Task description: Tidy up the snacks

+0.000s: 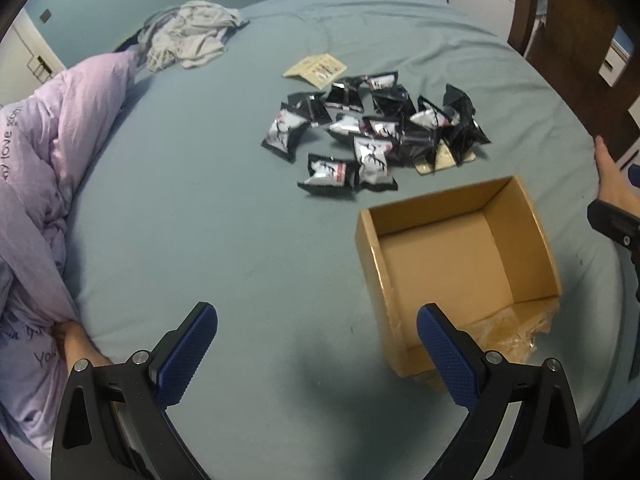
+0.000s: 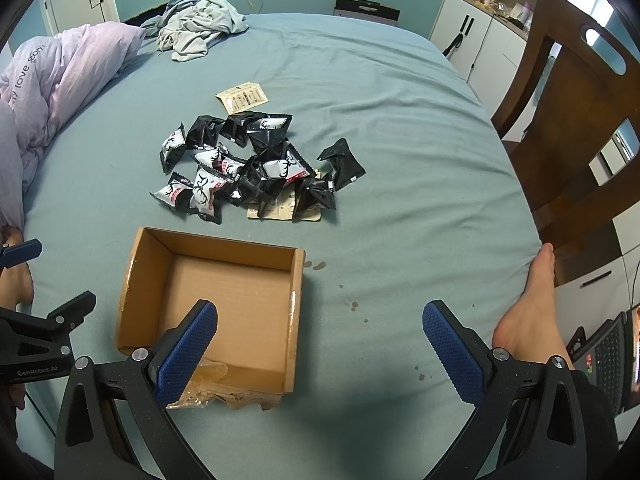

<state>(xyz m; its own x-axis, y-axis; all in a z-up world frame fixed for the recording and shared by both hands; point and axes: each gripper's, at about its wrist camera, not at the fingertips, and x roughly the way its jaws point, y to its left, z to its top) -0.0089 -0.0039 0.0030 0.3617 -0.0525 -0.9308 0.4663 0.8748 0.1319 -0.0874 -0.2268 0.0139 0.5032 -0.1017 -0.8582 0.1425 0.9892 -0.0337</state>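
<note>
Both grippers — left (image 1: 316,354), right (image 2: 320,350) — spread wide, cardboard box (image 2: 140,280) seemingly empty, snack packets (image 2: 248,168) beyond.

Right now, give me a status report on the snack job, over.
Left tool open, right tool open, both holding nothing. Snack packets piled on the bed, none in the cardboard box. Nothing between tools and pile.

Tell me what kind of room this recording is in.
Most likely a bedroom: the work surface is a bed with a bunched pink duvet, crumpled clothes and white cabinets behind.
</note>
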